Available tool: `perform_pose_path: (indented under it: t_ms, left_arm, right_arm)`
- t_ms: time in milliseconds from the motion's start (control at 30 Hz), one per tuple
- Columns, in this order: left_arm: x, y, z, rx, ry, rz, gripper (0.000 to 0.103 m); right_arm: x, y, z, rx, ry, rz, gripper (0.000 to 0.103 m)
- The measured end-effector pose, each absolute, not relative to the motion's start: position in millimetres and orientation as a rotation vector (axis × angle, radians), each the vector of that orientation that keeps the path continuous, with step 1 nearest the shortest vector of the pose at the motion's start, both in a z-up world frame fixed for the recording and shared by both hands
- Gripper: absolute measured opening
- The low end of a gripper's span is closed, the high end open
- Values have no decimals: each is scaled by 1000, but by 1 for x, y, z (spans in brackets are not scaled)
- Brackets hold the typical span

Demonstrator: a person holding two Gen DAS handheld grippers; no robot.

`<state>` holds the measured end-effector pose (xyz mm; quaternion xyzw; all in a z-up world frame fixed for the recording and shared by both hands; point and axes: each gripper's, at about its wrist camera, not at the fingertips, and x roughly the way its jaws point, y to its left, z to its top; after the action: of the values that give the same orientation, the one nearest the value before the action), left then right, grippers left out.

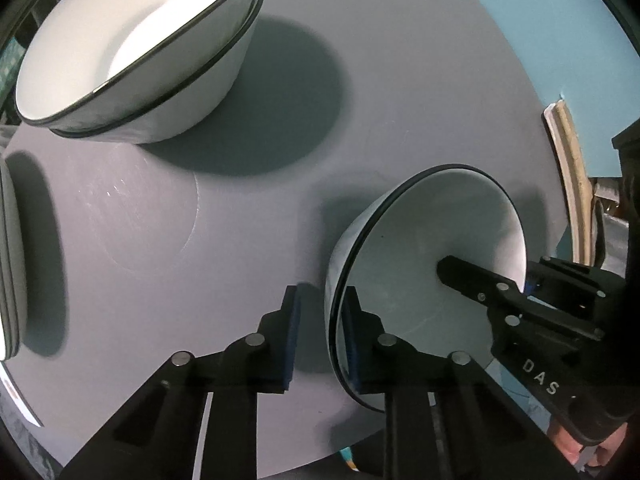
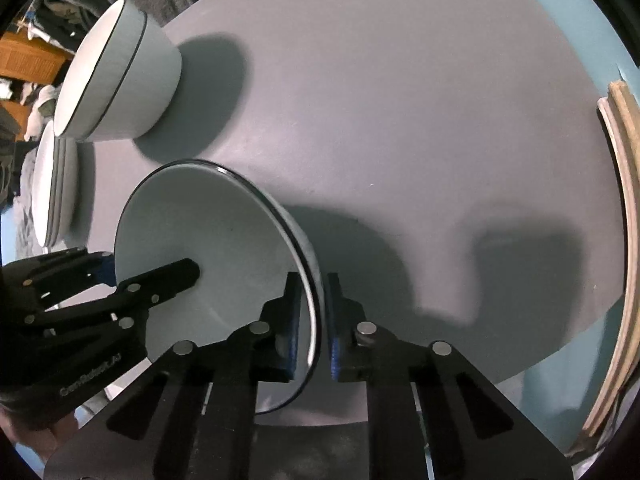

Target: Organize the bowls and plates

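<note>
Bowl (image 1: 420,240) rim clamped both sides: left hand-held gripper (image 1: 324,340), right hand-held gripper (image 2: 314,320), both pointing steeply down.

At the left edge of your left wrist view the stacked plates (image 1: 10,264) are cut off, and the hand (image 1: 580,446) at lower right hides behind the right gripper (image 1: 486,280).

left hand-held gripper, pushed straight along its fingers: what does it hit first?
Probably the grey table. The left hand-held gripper points steeply down, straddling the bowl rim, so the rim slides deeper between the fingers; depth is unclear.
</note>
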<state>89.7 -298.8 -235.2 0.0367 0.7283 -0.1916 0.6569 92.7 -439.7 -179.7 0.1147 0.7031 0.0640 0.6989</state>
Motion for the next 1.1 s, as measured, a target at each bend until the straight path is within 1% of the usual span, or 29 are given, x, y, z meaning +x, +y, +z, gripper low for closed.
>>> perform_pose_path:
  t_ms: [200,333,533,833,1100]
  left_arm:
    - [89,-298,-238,79,1656,-459,12]
    - [82,-298,-237,132,1643,-463,12]
    - [76,-295,-235,97,1656,-449,11]
    - [74,-271,-205,40,1653,-396,11]
    - [89,-263,-166,24,1581,-359,11]
  right_arm:
    - [96,-429,-176,254,1574,136,9]
    - [99,-425,-174,261,1588,141,8]
    - [108,-435,-162,249,1599,158,7]
    - [140,-417,-130,212,1609,197,7]
    - [163,-404,-88,161,1568,237,7]
